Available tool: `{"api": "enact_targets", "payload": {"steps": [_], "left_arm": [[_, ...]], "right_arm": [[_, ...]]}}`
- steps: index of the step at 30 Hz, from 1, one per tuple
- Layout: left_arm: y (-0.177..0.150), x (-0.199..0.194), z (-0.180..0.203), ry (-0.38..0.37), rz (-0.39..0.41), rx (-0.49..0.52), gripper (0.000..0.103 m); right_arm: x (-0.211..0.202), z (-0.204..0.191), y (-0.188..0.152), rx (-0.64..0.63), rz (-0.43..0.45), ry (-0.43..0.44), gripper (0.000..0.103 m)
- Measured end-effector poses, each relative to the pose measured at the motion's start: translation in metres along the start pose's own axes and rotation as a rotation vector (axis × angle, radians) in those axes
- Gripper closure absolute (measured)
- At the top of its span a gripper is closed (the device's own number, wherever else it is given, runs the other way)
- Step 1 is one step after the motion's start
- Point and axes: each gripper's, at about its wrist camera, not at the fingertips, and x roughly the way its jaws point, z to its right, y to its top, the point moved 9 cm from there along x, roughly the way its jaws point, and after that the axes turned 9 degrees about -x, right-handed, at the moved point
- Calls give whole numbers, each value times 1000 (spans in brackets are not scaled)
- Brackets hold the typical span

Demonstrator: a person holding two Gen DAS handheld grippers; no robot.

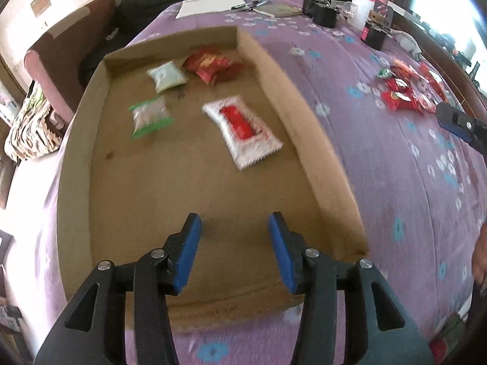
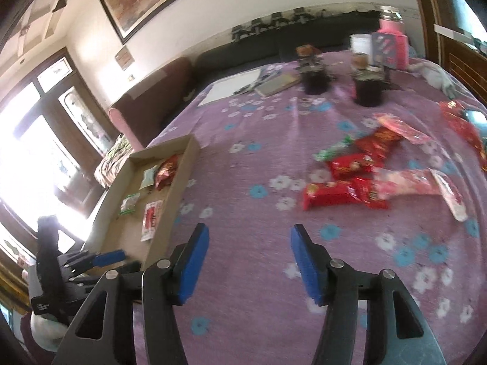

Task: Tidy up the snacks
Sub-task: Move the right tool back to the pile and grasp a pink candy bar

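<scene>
The left gripper (image 1: 234, 222) is held over the near end of a shallow cardboard tray (image 1: 292, 115), its blue pads parted with nothing between them. The right gripper (image 2: 249, 234) is held over the purple flowered bedspread (image 2: 261, 121), likewise parted and empty. Inside the tray four snacks are seen, each apart from the others: a white packet with a red centre (image 1: 242, 130), a green-edged clear packet (image 1: 149, 115), a pale packet (image 1: 166, 76) and a red packet (image 1: 213, 67) at the far end. A loose pile of red and pink snack packets (image 2: 365, 176) is spread on the bedspread, well apart from the tray, beyond the right gripper. Two dark cups (image 2: 368, 91) are stood further back.
</scene>
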Motion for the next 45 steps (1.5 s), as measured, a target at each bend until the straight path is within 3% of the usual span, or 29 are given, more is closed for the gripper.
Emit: {"api": "enact_targets", "payload": {"steps": [4, 9, 14, 19, 22, 25, 32, 38, 42, 45], "left_arm": [[-21, -8, -13, -9, -19, -24, 51], [-30, -14, -24, -34, -23, -63, 51], [-21, -55, -21, -120, 71, -89, 51], [0, -112, 11, -262, 214, -65, 50], [13, -125, 41, -349, 248, -46, 40], [22, -127, 69, -387, 262, -20, 39], [25, -114, 116, -423, 218, 3, 39], [21, -108, 122, -399, 185, -3, 39], [22, -103, 117, -389, 176, -21, 39], [23, -97, 113, -392, 169, -37, 39]], "right_arm": [[-5, 24, -8, 54, -9, -14, 45], [-16, 48, -12, 93, 7, -38, 45], [-40, 85, -11, 120, 41, -99, 45], [-62, 133, -10, 157, 72, -198, 41], [-67, 158, -8, 205, 85, -227, 41], [-67, 185, 8, 224, 104, -279, 40], [-1, 200, 78, 131, -8, -306, 40], [74, 198, 105, 96, -109, -325, 43], [102, 194, 92, 98, -208, -310, 74], [96, 179, 82, 78, -200, -252, 76]]}}
